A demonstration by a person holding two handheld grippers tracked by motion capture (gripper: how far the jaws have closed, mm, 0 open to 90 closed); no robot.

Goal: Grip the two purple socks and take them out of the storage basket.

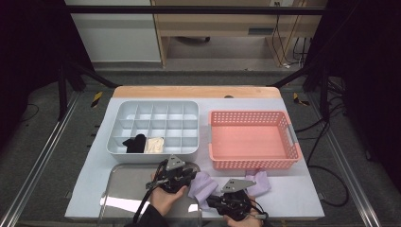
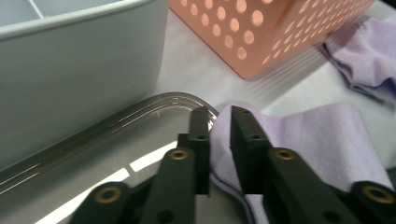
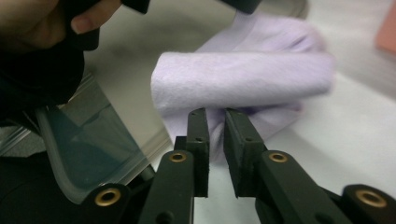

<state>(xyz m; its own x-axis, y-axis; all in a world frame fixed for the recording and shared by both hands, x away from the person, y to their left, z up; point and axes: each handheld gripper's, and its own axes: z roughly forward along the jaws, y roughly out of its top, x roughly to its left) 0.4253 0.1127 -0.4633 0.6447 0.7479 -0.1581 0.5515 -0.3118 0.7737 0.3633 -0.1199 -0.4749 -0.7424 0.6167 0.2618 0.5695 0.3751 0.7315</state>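
Hand-held grippers, left (image 1: 185,181) and right (image 1: 226,197), each pinch one lavender sock (image 1: 202,185) just in front of the pink basket (image 1: 253,139); rolling it neatly likely calls for keeping both clenched while turning evenly.

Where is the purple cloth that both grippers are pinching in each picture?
High view: the purple cloth lies at bottom centre, between the two grippers.
Left gripper view: the cloth is at lower right, its edge between the jaws.
Right gripper view: it is folded at centre, above the jaws.
Shared landmark: the shiny tray.
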